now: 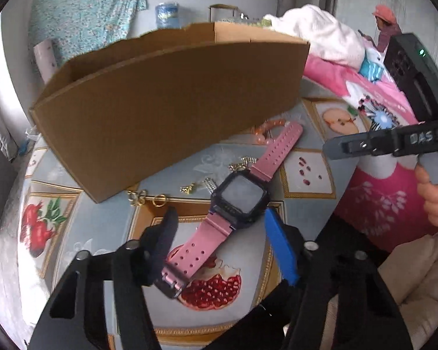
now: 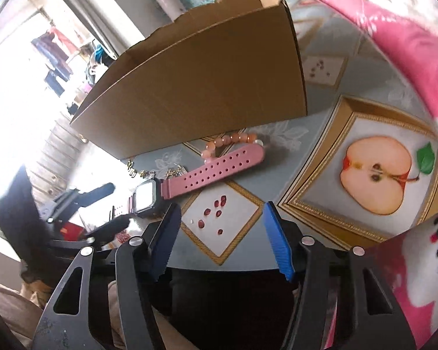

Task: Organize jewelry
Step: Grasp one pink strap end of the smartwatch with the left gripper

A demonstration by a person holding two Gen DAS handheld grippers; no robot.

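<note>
Between the fingers of my left gripper (image 1: 219, 227), which stand spread and pinch nothing, lies the pink watch (image 1: 233, 201) flat on the surface (image 1: 306, 172); my right gripper (image 2: 222, 227) is spread too, empty. Beyond lie beads (image 2: 230, 143), gold earrings (image 1: 149, 198) and the open cardboard box (image 1: 166, 108) — I judge nothing sorted yet.

A lived-in home, likely a bedroom: a table (image 1: 306, 172) under a glossy fruit-printed oilcloth, a crumpled pink floral blanket (image 1: 373, 93) with a white towel (image 1: 321, 35) piled beside it, and a turquoise patterned cloth (image 1: 84, 8) hung on the wall.
</note>
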